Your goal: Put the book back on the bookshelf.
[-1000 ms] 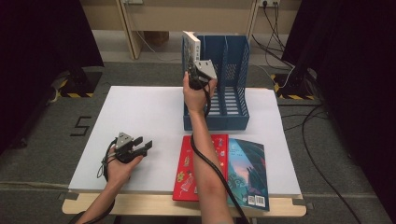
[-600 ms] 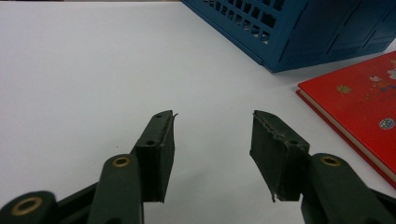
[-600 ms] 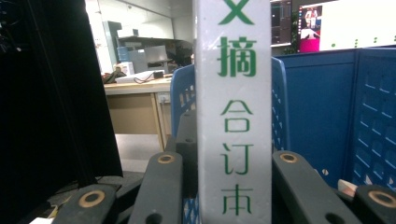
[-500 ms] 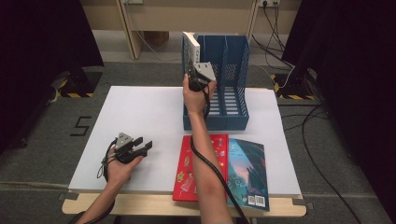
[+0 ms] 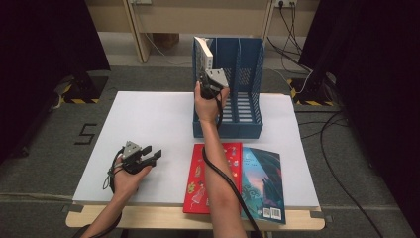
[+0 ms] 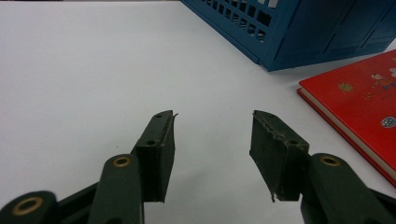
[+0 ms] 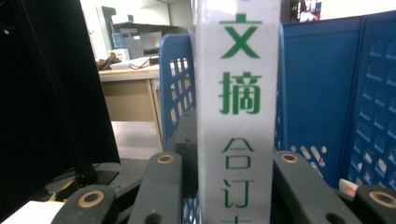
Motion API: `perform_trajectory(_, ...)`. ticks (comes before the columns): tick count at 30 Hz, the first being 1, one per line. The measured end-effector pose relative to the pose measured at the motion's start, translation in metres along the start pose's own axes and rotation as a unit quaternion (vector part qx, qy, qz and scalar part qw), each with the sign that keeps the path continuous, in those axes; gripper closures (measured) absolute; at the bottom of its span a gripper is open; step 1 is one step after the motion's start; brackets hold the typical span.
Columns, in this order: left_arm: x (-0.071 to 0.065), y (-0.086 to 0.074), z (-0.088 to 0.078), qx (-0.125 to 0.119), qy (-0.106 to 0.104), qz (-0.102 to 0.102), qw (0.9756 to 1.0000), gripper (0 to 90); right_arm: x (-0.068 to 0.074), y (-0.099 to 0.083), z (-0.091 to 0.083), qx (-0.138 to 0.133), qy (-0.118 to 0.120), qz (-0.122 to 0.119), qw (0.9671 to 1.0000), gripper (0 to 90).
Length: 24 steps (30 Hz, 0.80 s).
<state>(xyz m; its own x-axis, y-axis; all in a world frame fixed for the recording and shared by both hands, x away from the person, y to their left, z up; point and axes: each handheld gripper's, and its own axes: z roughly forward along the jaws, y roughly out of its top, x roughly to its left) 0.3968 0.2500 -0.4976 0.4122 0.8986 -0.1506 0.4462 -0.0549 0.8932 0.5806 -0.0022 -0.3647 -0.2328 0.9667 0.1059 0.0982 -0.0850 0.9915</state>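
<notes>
At the upper centre of the high view, my right fingers (image 5: 207, 74) clamp a white book (image 5: 203, 52) over the rack's (image 5: 247, 101) left slot; tilted, it could catch the wall. Left fingers (image 5: 151, 154) gape empty on the surface (image 5: 148, 114).

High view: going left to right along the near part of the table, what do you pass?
Left gripper, jaws open over bare table → red book lying flat → teal book lying flat right beside it.
</notes>
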Motion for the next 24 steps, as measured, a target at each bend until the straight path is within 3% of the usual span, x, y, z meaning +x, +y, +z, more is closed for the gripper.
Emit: perform_trajectory(24, -0.0003, -0.0001, 0.0001, 0.001, 0.002, 0.0, 1.0, 49.6, -0.0032, -0.0085, -0.0017, 0.041, -0.013, -0.014, 0.999, 72.5)
